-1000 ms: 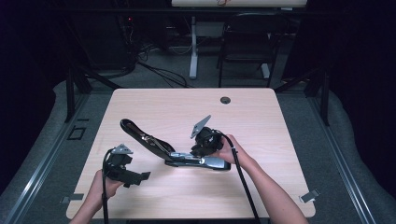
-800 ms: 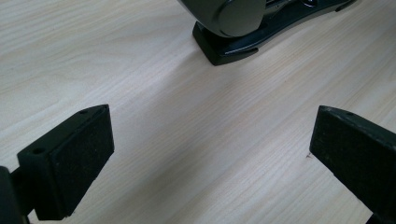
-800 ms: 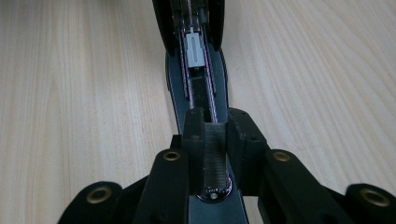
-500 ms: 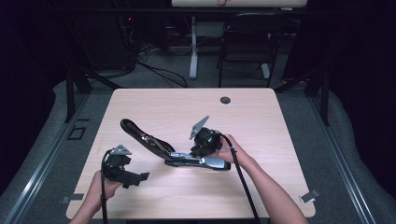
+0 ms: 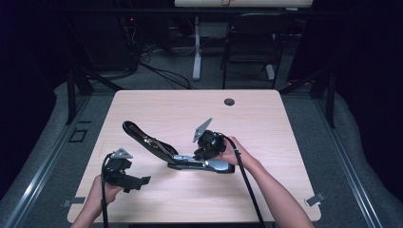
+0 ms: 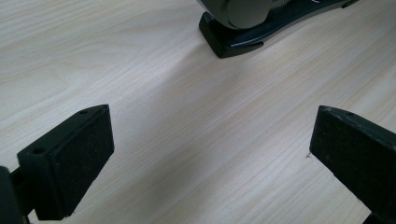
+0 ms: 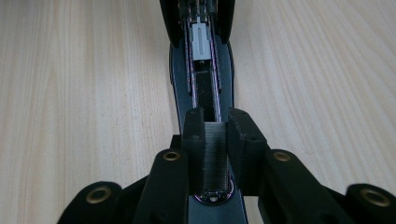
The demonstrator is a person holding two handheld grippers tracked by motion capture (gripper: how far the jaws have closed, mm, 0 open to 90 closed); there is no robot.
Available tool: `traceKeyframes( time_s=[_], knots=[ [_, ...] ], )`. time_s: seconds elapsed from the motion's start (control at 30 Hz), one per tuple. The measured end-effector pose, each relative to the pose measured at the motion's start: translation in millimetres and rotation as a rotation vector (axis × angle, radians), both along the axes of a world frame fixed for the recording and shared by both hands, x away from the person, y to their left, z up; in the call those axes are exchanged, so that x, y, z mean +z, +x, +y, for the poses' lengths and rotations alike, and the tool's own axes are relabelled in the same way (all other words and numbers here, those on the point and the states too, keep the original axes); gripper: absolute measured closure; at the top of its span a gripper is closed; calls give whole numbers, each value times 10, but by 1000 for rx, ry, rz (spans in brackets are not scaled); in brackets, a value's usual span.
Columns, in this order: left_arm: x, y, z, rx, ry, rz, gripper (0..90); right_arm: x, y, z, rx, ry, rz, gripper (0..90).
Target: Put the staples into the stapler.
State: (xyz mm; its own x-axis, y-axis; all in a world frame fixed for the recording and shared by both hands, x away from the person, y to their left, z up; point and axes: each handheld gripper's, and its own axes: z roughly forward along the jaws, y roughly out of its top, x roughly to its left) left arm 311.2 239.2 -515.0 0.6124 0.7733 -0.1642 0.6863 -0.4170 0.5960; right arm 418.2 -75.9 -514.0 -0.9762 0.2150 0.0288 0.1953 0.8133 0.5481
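A black stapler (image 5: 190,164) lies open in the middle of the table, its lid (image 5: 141,135) swung up and back to the left. My right gripper (image 5: 203,153) hovers over its base, pointing down along it. In the right gripper view the gripper (image 7: 215,122) is shut on a grey strip of staples (image 7: 215,156), right above the open staple channel (image 7: 204,88) with its grey pusher (image 7: 200,41). My left gripper (image 5: 138,181) rests open near the table's front left. In its own view, that gripper (image 6: 210,135) holds nothing, and the stapler's end (image 6: 232,39) lies ahead.
The light wooden table (image 5: 275,128) has a small round cable hole (image 5: 229,101) near its far edge. Beyond the table stand a dark chair (image 5: 248,52) and a white desk leg (image 5: 196,52) on the carpet. Cables trail from both grippers toward the front edge.
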Motion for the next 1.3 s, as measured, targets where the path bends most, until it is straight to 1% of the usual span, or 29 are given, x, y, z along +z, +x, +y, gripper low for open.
traceKeyframes(
  time_s=[0.03,0.23,0.33,0.5,0.6,0.63,0.67,1.23,1.3],
  knots=[
    [-1,-3,0,2,-2,2,0,-10,-2,2,-3,9,3,777],
    [-3,-14,5,7,-1,4,0,-24,11,5,9,-3,7,776],
    [5,-20,13,5,4,-4,0,-27,16,4,12,-2,10,774],
    [0,-27,20,11,1,-3,0,-39,22,14,15,1,17,768],
    [3,-32,22,11,1,-3,0,-38,21,16,15,0,16,768],
    [3,-33,23,12,1,-3,0,-30,25,15,21,-11,12,769],
    [4,-33,24,11,0,-4,0,-36,24,16,19,-4,16,769],
    [2,-34,19,12,12,-1,0,-32,26,0,29,-9,17,769],
    [1,-34,17,13,13,0,0,-35,26,-4,30,-3,17,770]
  ],
)
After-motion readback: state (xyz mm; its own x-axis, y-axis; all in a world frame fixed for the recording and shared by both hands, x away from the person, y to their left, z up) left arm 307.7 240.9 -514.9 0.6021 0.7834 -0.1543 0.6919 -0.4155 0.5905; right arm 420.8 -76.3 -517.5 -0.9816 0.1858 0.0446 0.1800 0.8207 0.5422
